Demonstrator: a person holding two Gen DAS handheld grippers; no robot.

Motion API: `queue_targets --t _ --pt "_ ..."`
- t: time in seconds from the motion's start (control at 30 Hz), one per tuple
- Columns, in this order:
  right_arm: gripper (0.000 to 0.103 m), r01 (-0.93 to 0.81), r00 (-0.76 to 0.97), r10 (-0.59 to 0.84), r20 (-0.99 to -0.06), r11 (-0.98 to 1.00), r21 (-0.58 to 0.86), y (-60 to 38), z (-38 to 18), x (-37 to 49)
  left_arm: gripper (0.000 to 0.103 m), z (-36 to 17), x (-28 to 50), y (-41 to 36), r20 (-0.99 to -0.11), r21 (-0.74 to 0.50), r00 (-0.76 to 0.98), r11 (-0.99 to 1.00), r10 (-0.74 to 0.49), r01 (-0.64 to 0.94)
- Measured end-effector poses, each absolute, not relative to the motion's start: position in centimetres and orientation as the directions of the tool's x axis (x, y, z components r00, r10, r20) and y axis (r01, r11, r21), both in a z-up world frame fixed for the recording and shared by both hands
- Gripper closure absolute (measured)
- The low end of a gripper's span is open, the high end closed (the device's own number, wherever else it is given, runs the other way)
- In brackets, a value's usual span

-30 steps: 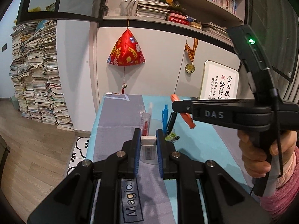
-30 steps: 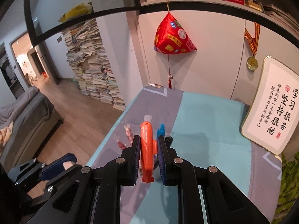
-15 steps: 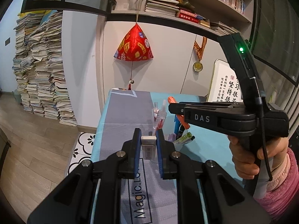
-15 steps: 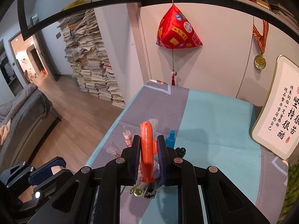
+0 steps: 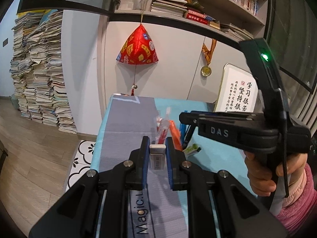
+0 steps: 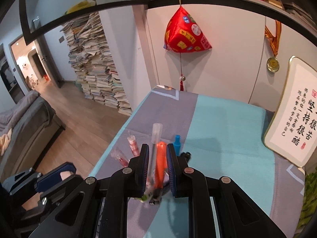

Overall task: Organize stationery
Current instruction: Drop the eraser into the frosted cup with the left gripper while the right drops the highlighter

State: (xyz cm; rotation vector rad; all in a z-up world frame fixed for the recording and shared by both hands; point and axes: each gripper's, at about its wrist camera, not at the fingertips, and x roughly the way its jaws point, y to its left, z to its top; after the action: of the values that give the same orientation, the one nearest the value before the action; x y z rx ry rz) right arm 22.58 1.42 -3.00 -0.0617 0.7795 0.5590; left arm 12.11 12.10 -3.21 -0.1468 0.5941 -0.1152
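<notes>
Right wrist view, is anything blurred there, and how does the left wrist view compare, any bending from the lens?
Right wrist view: the orange pen and the clutter below the right gripper are smeared; the framed calligraphy is sharp. Left wrist view: the eraser in the left gripper is crisp; fisheye bows the shelf edge.

A red pyramid-shaped ornament (image 5: 137, 48) hangs on the white wall, with a gold medal (image 5: 206, 70) on a striped ribbon beside it. A framed calligraphy board (image 6: 293, 111) leans at the table's far edge. Tall paper stacks (image 5: 37, 75) stand on the wooden floor (image 5: 39, 148).
</notes>
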Motion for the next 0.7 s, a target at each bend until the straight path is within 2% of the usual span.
queue_targets --t 0.27,0.4,0.7 --pt "0.084 -0.472 0.618 0.429 -0.659 0.873 0.125 -2.7 -2.4 20.2 0.089 -1.9 14.4 9.7 -0.513 -0.176 0.832 0.975 -0.210 0.137" --pt "0.084 -0.436 0.629 0.362 -0.688 0.897 0.073 -4.4 -3.5 19.6 0.089 -2.7 16.0 8.6 -0.544 -0.136 0.820 0.983 -0.181 0.127" --pt "0.084 -0.384 0.601 0.345 -0.721 0.916 0.119 -8.1 -5.4 19.6 0.089 -4.6 17.3 7.9 -0.589 -0.098 0.798 0.991 -0.130 0.089"
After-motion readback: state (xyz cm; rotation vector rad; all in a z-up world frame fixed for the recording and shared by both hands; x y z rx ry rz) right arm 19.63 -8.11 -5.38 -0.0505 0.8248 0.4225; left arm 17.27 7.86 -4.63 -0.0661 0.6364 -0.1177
